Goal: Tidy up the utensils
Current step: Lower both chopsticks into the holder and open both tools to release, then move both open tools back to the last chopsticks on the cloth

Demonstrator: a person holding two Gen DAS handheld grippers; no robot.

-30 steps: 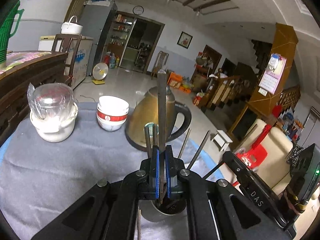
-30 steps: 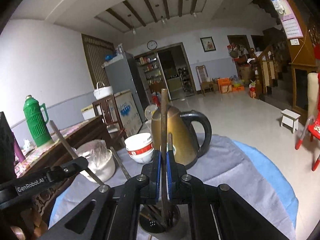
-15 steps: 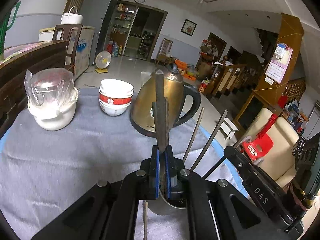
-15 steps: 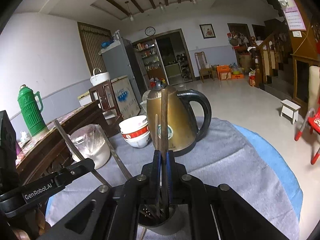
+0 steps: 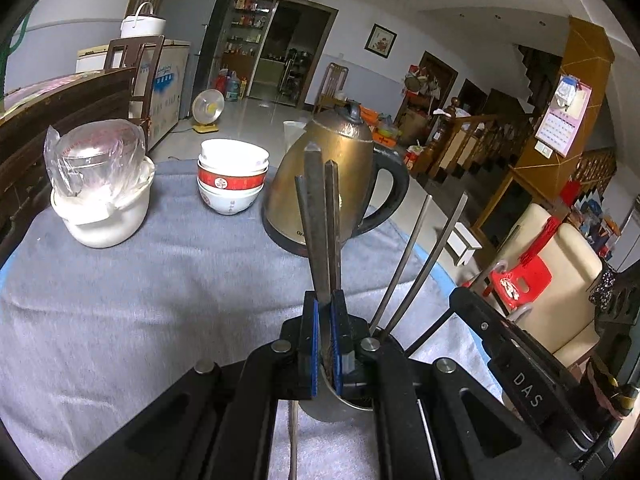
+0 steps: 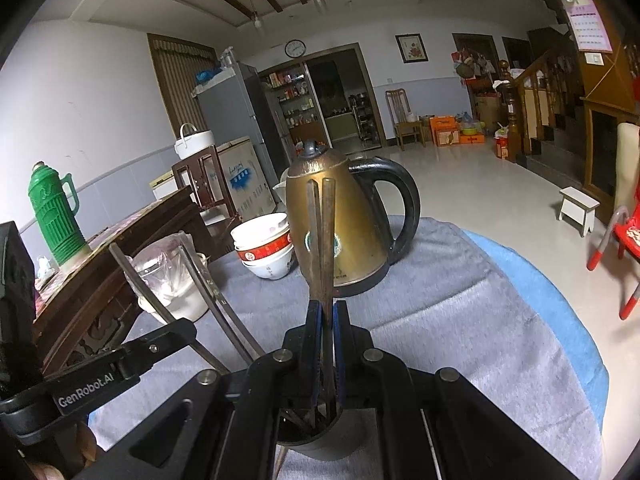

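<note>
My left gripper (image 5: 324,312) is shut on a pair of dark chopsticks (image 5: 320,216) that stand upright in a metal utensil cup (image 5: 336,408) just below the fingers. Two more chopsticks (image 5: 424,264) lean out of the cup to the right, next to the other gripper's arm (image 5: 516,368). In the right wrist view my right gripper (image 6: 326,320) is shut on a pair of chopsticks (image 6: 322,240) upright in the same dark cup (image 6: 316,444). The left gripper's arm (image 6: 100,372) and two leaning chopsticks (image 6: 208,292) show at left.
A brass electric kettle (image 5: 332,184) stands behind the cup on the grey cloth (image 5: 140,300). Stacked red-and-white bowls (image 5: 232,176) and a white jar with a plastic-wrapped lid (image 5: 100,184) sit to the left. A dark wooden cabinet (image 6: 100,264) with a green thermos (image 6: 54,212) borders the table.
Both grippers have tilted and sunk lower towards the cup with their chopsticks. In each view a second chopstick tip now shows beside the first.
</note>
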